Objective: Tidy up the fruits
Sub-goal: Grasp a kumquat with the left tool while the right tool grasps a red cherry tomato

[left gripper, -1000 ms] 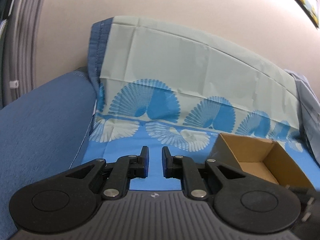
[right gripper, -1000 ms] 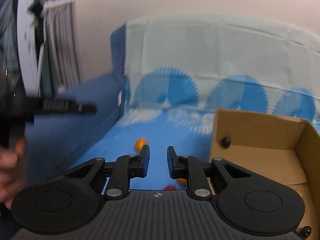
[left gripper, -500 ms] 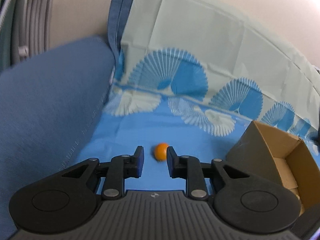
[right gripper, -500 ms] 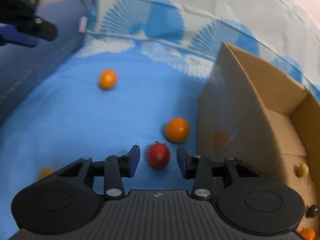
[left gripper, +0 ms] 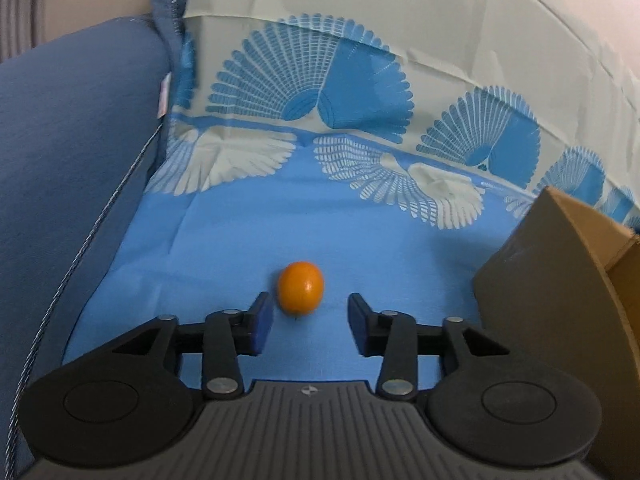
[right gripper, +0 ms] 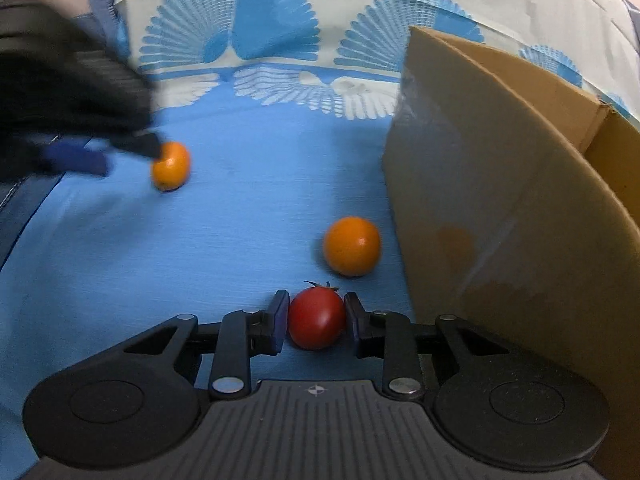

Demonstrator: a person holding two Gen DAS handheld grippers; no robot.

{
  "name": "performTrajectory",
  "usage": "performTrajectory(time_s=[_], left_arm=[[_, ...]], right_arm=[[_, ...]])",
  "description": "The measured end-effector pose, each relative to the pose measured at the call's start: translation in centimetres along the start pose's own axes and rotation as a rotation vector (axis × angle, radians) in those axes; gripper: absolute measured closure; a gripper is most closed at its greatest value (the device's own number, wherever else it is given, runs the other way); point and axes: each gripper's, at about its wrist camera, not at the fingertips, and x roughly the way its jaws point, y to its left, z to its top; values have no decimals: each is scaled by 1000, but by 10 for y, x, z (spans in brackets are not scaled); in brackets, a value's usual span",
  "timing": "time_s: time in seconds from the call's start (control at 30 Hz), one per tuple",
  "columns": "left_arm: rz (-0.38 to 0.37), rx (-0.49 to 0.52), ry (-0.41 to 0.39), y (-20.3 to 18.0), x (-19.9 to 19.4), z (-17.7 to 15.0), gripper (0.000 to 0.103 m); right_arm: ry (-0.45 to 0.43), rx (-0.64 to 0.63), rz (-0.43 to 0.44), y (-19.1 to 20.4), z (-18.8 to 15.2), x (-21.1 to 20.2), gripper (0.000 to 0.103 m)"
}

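Jaws of the right gripper [right gripper: 316,318] have just been closing, and they now sit on either side of a red tomato [right gripper: 317,318], the blue pads against its flanks or so close that no gap shows. The tomato rests on the blue cloth [right gripper: 224,240], its small green stalk pointing to the far side. Just beyond it, slightly right, lies an orange [right gripper: 352,246], apart from the tomato and near the wall of a cardboard box [right gripper: 500,184] that stands at the right. The box wall shows a faint orange reflection low down.

Jaws of the left gripper [left gripper: 311,322] have just been opening and stand wide apart. A small orange fruit [left gripper: 300,293] lies on the cloth between the tips, nearer the left finger [left gripper: 260,322], with bare cloth between it and the right one; neither pad presses on it. In the right wrist view this gripper is a dark blur at the far left, its tip at the same fruit [right gripper: 171,165].

Farther out, the cloth rises up a backrest with blue and white fan patterns [left gripper: 308,80]. A dark blue padded arm [left gripper: 68,160] runs along the left, and a corner of the box [left gripper: 560,280] shows at the right.
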Motion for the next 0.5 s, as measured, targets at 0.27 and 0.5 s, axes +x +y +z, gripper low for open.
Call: performTrajectory(time_s=[0.27, 0.5], left_arm=[[108, 33, 10, -9, 47, -1, 48], [149, 120, 21, -26, 53, -7, 65]], right_arm=[[24, 21, 31, 0, -2, -1, 72], [29, 31, 46, -2, -2, -3, 72]])
